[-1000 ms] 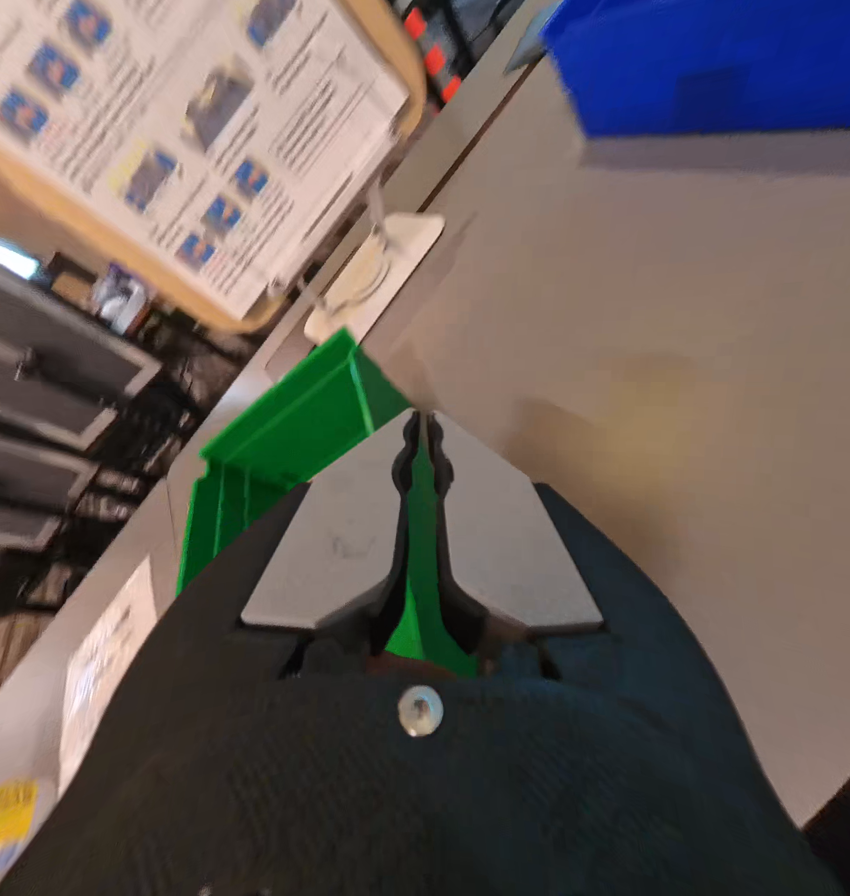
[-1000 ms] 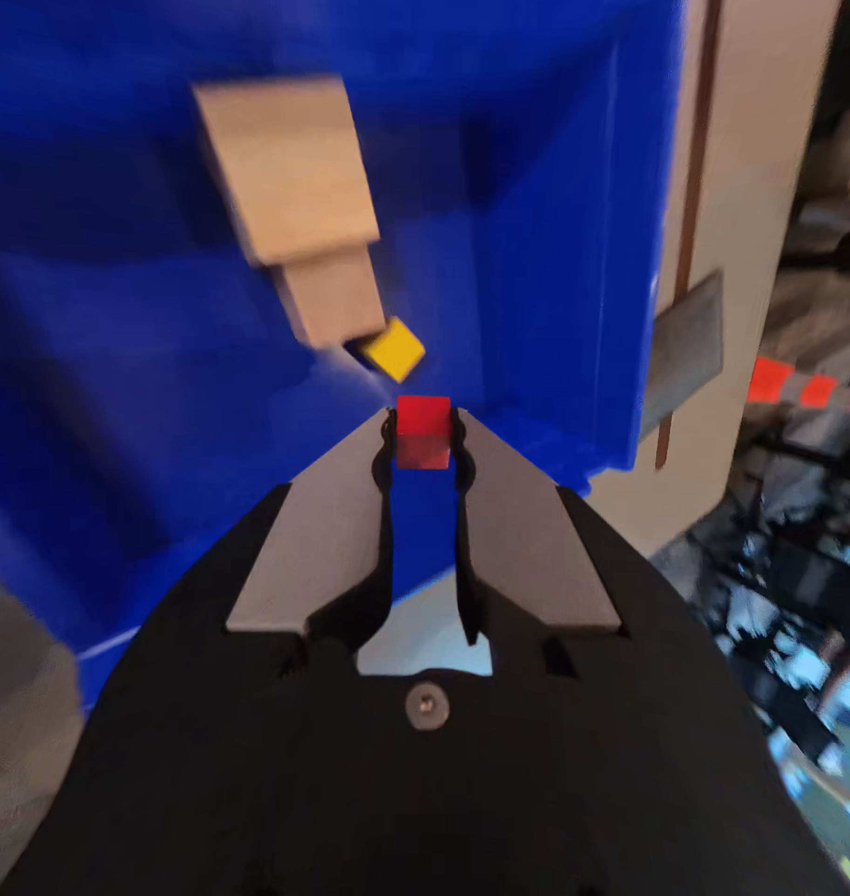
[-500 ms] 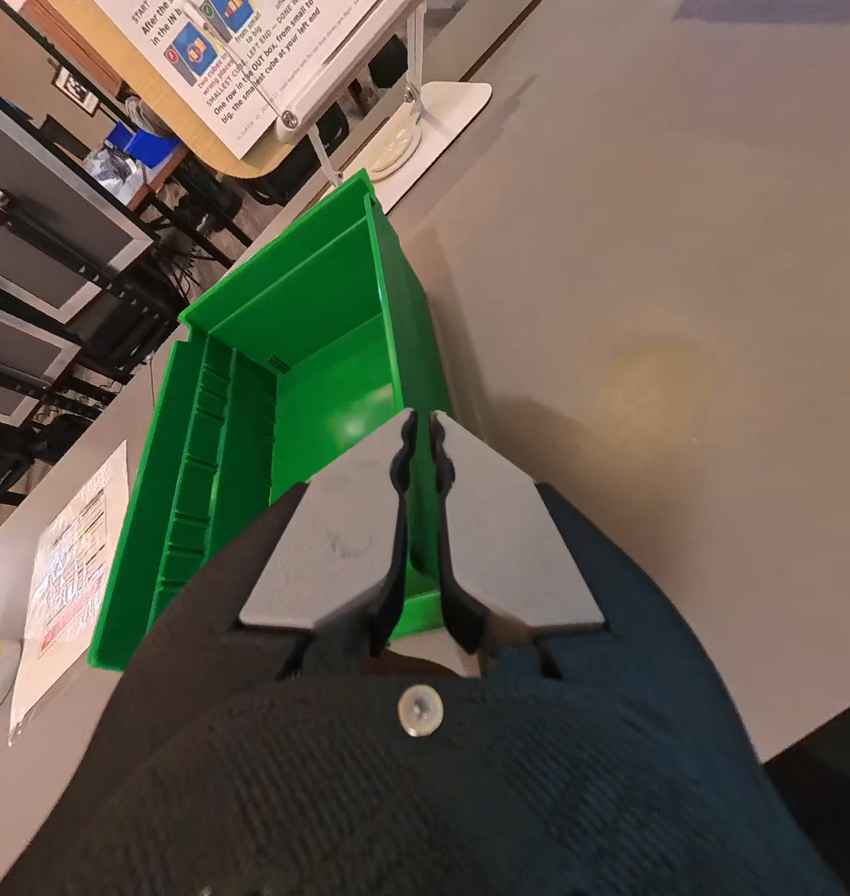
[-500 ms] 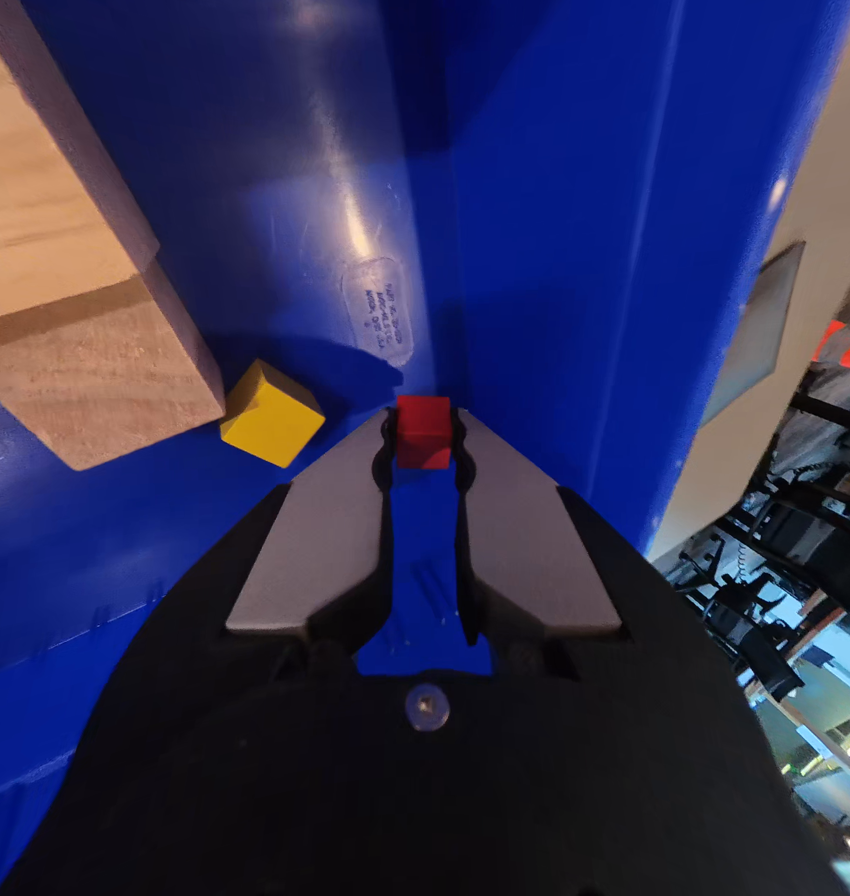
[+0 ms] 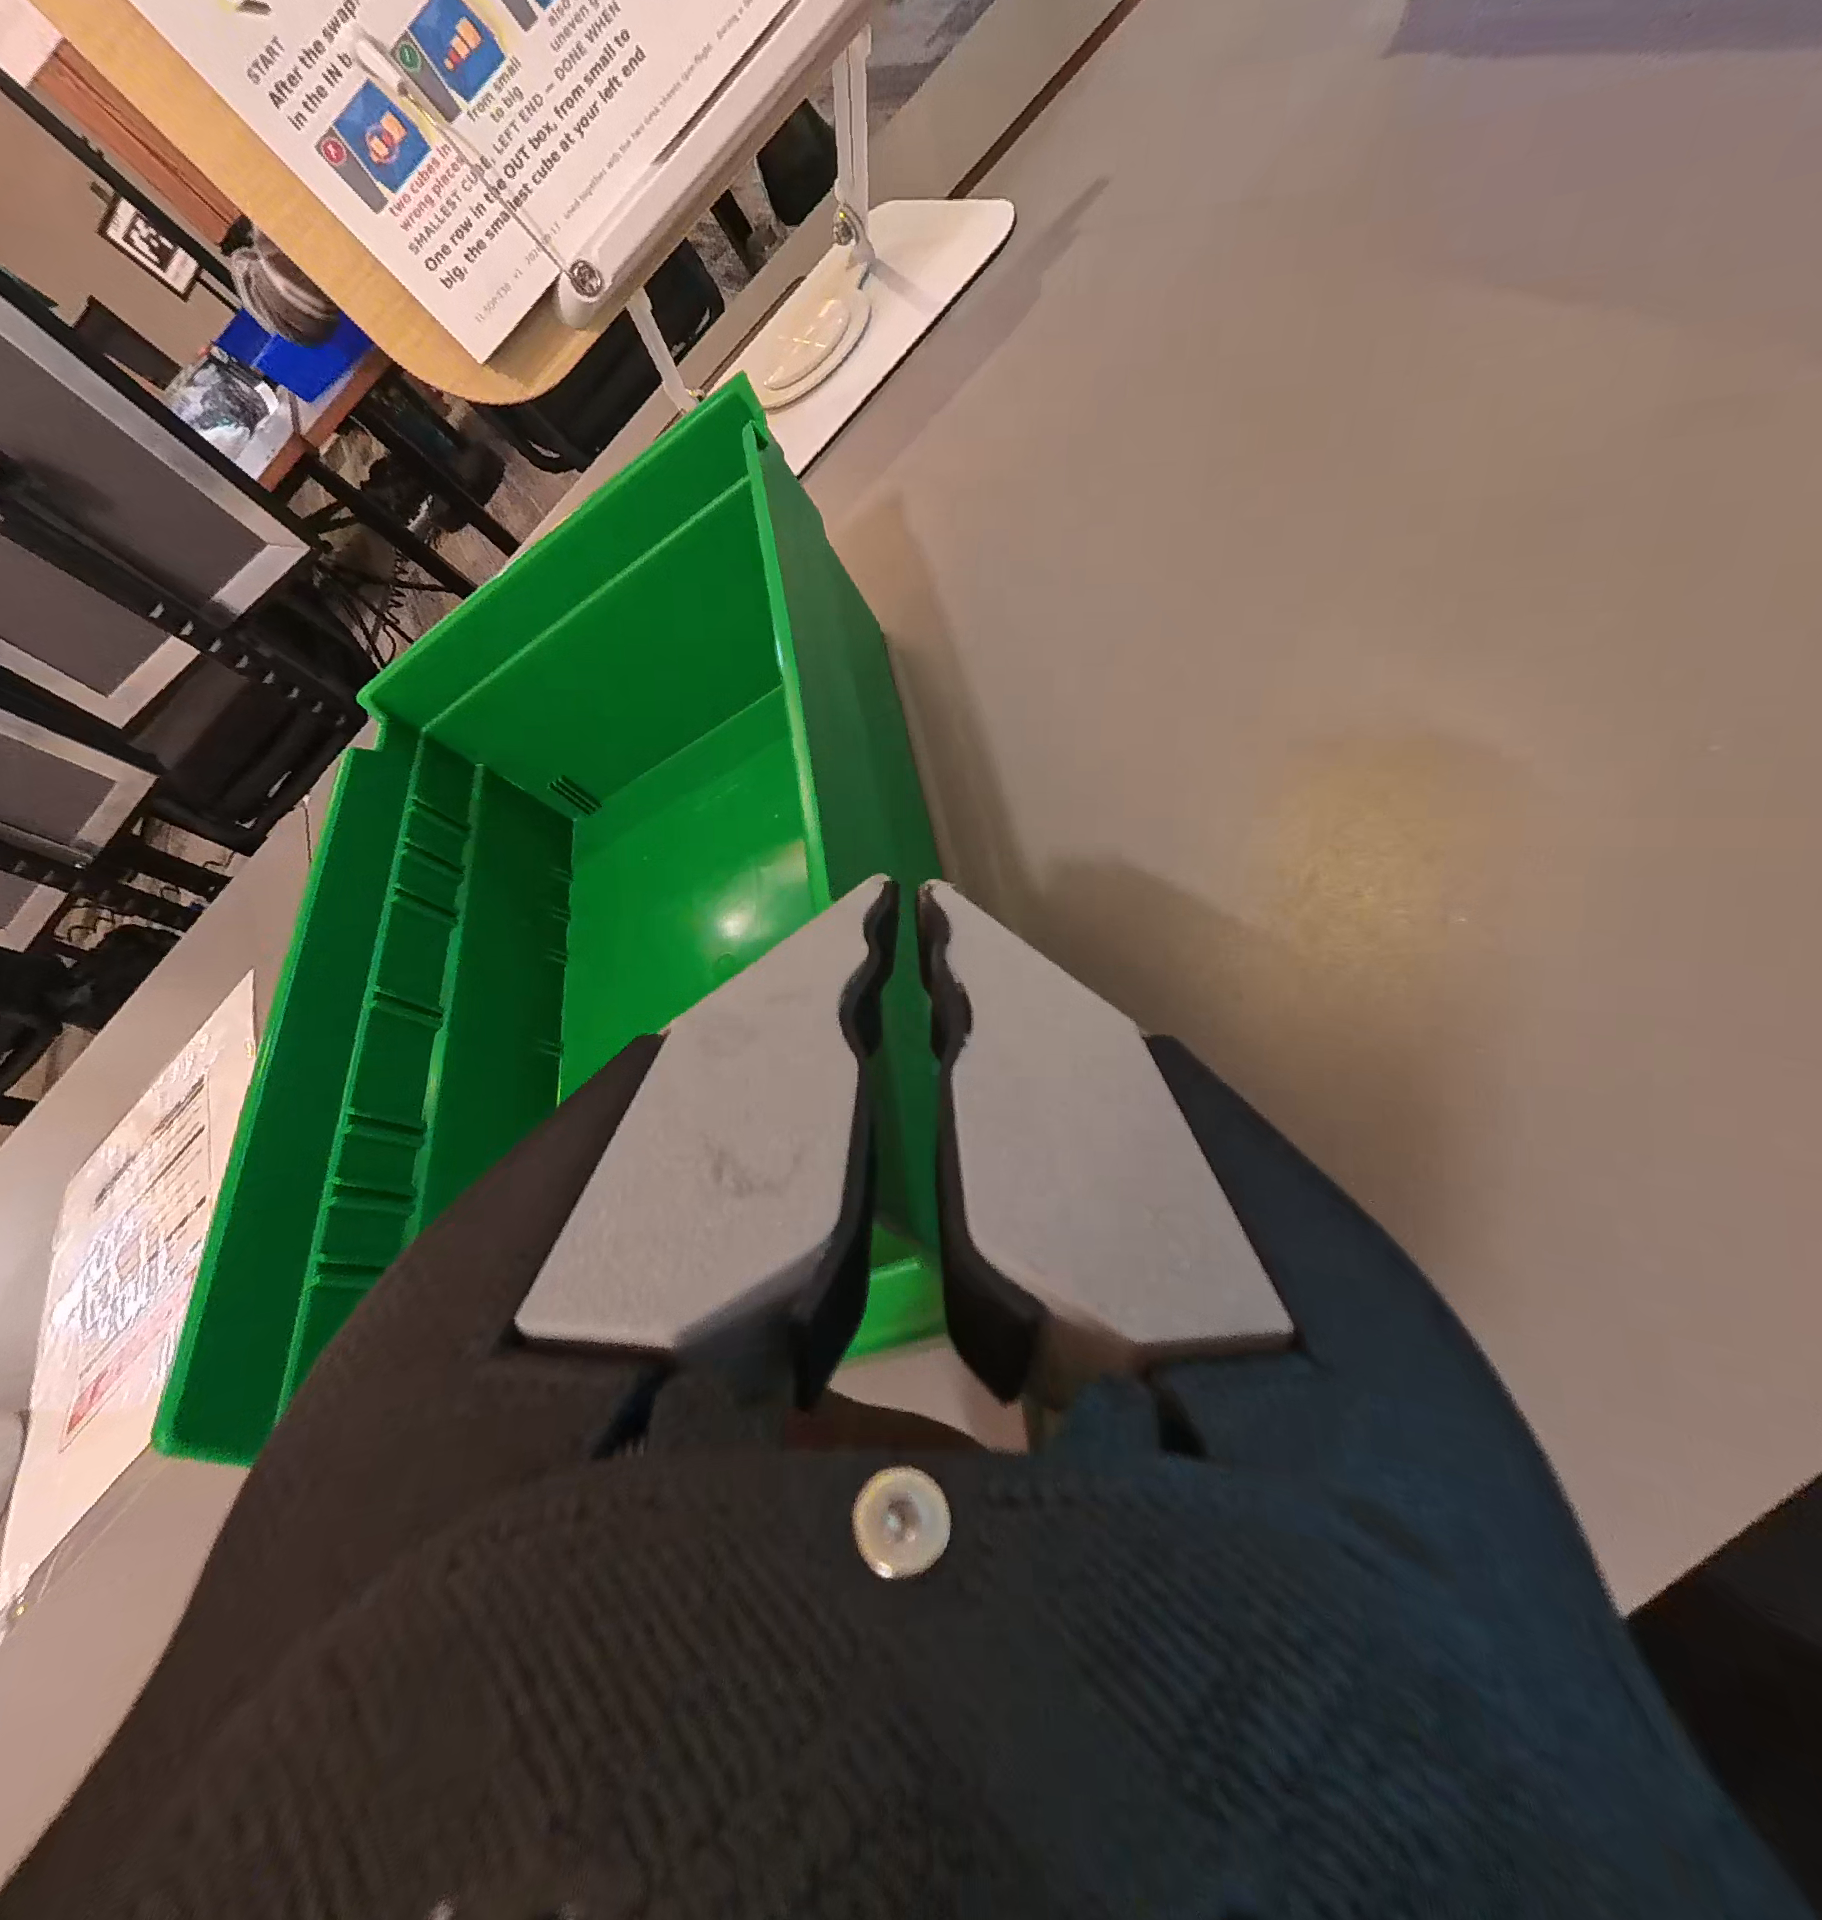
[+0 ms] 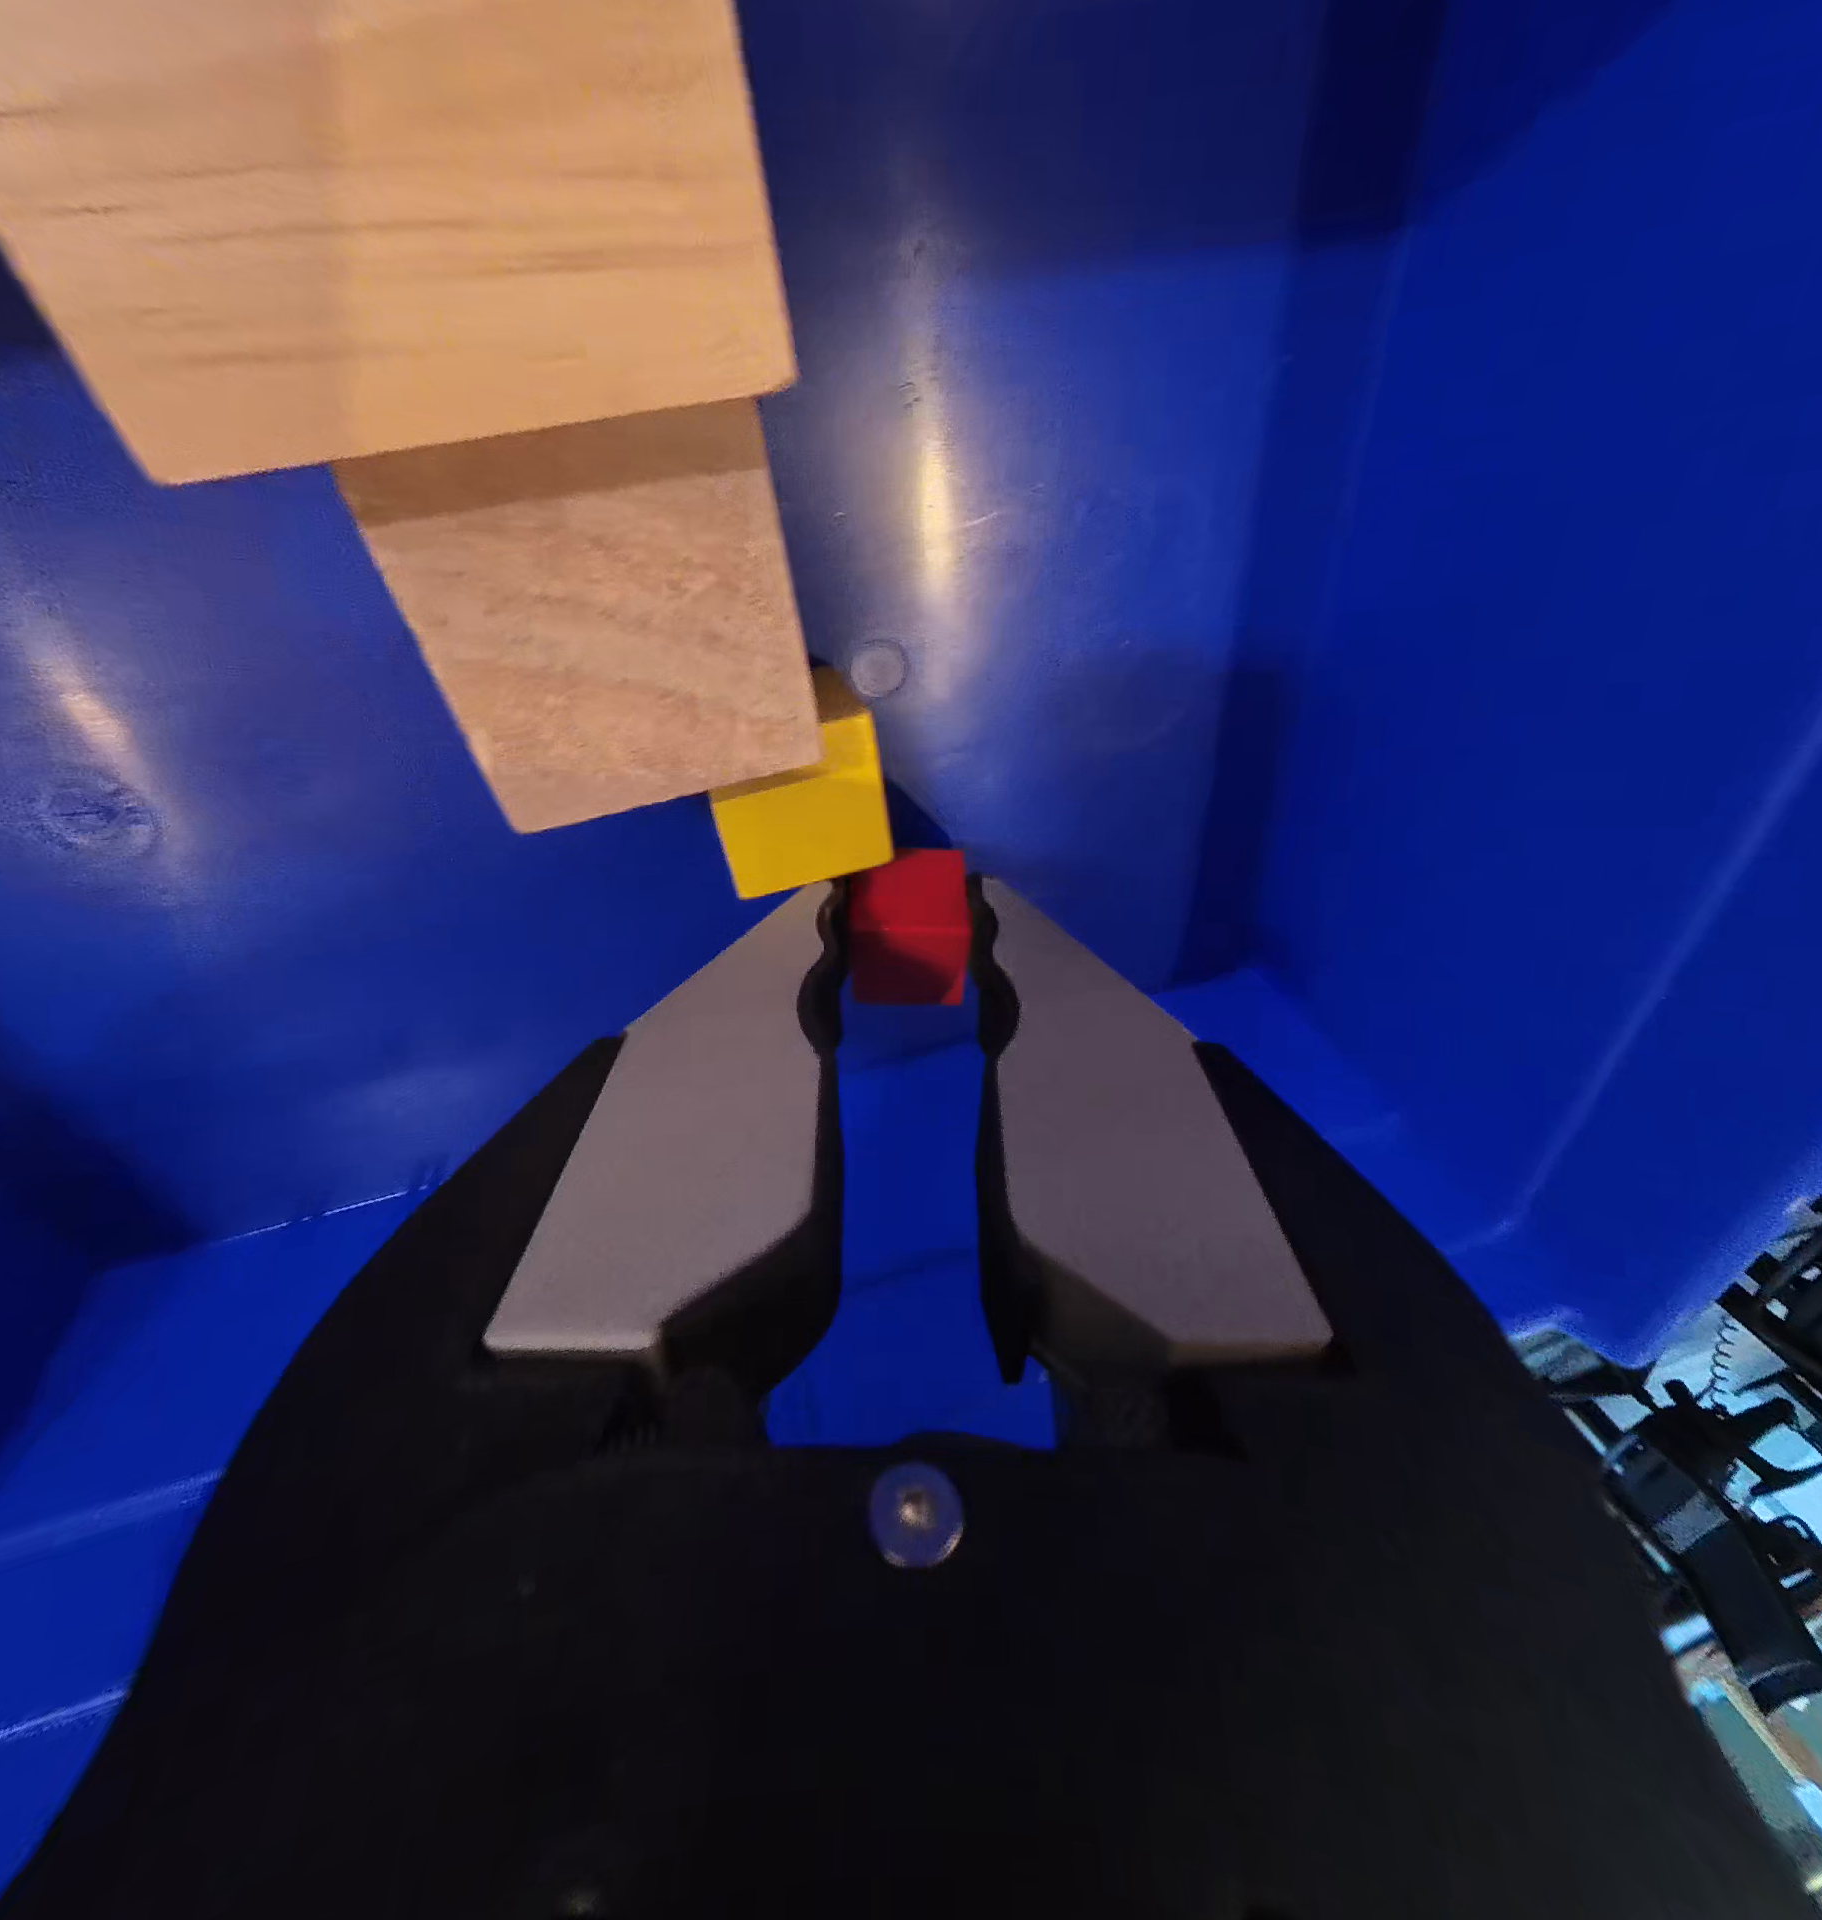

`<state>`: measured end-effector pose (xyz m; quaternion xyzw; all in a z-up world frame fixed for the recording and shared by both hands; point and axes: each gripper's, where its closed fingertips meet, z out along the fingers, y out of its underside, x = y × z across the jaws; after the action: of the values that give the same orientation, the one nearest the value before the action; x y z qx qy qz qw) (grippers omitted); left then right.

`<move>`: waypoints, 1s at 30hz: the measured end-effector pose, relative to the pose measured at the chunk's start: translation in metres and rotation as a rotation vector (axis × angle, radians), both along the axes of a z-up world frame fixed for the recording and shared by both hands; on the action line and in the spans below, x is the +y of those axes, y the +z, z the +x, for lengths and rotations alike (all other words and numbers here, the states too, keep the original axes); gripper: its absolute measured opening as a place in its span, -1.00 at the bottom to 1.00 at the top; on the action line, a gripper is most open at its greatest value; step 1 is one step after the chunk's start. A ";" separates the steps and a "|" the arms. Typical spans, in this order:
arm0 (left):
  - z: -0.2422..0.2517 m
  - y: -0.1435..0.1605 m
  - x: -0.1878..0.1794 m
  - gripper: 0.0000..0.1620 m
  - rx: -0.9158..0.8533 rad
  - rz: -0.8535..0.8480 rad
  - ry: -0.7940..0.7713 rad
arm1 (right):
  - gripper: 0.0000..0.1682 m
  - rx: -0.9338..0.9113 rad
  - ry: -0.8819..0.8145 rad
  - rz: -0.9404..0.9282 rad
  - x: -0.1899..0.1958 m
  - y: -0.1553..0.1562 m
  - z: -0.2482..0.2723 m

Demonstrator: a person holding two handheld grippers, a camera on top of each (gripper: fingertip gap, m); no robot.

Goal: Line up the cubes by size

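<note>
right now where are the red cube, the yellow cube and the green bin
red cube (image 6: 907,925): right wrist view, on its front face between the tong tips
yellow cube (image 6: 803,836): right wrist view, on its front face
green bin (image 5: 616,623): left wrist view, on its far inner wall

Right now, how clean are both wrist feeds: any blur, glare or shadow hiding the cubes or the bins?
Right wrist view: slight motion blur on the large wooden cube; red cube and yellow cube readable; glare streaks on the blue bin wall. Left wrist view: sharp in the middle, a glare spot on the green bin floor, the gripper's shadow on the table, edges bent by the wide lens.
</note>
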<state>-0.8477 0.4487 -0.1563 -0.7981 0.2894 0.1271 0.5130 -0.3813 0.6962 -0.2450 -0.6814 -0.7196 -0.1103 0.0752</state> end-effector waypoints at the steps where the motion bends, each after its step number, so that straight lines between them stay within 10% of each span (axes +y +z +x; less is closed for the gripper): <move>1: 0.000 0.000 0.000 -0.98 0.003 0.000 0.000 | -0.76 0.002 0.005 -0.004 -0.003 0.000 0.000; 17: 0.001 0.001 -0.007 -0.99 0.001 0.004 -0.004 | -0.43 0.033 0.020 -0.070 -0.013 0.000 0.001; 30: 0.004 0.001 -0.011 -0.99 -0.006 0.003 -0.019 | -0.69 0.034 0.096 -0.141 -0.024 -0.003 -0.013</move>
<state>-0.8439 0.4377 -0.1558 -0.7949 0.2952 0.1204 0.5163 -0.3947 0.6719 -0.2481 -0.6516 -0.7559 -0.0440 0.0445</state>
